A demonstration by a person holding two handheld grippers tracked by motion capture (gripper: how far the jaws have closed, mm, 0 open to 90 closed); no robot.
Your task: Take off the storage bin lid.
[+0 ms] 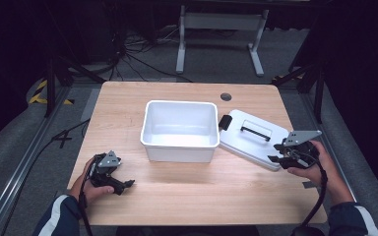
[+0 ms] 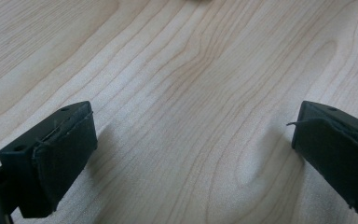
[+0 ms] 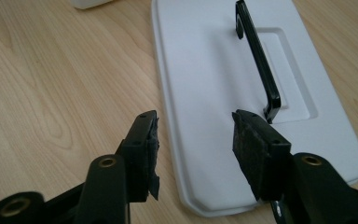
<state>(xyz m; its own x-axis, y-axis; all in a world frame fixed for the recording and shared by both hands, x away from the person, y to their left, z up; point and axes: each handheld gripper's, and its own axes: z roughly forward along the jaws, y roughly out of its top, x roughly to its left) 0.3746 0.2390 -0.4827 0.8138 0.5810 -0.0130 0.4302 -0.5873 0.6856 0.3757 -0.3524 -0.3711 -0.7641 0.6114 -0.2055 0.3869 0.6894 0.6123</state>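
Note:
A white plastic bin [image 1: 179, 130] stands at the middle of the wooden table [image 1: 128, 103]. Its white lid [image 1: 250, 137] lies flat to the right of it, black handle [image 1: 256, 130] up. My right gripper [image 1: 278, 152] is at the lid's near right end. In the right gripper view it [image 3: 196, 140] stands open over the near edge of the lid [image 3: 205, 70], one jaw outside the rim, the other just short of the handle's [image 3: 258, 56] end; the pads press on nothing. My left gripper [image 1: 128, 184] rests low at the table's front left, open [image 2: 191, 154] over bare wood.
A round cable hole [image 1: 225, 96] sits near the table's far edge. A black latch [image 1: 224, 122] juts from the lid beside the bin. Behind the table stands a white desk frame [image 1: 221, 22], with cables on the floor [image 1: 138, 54].

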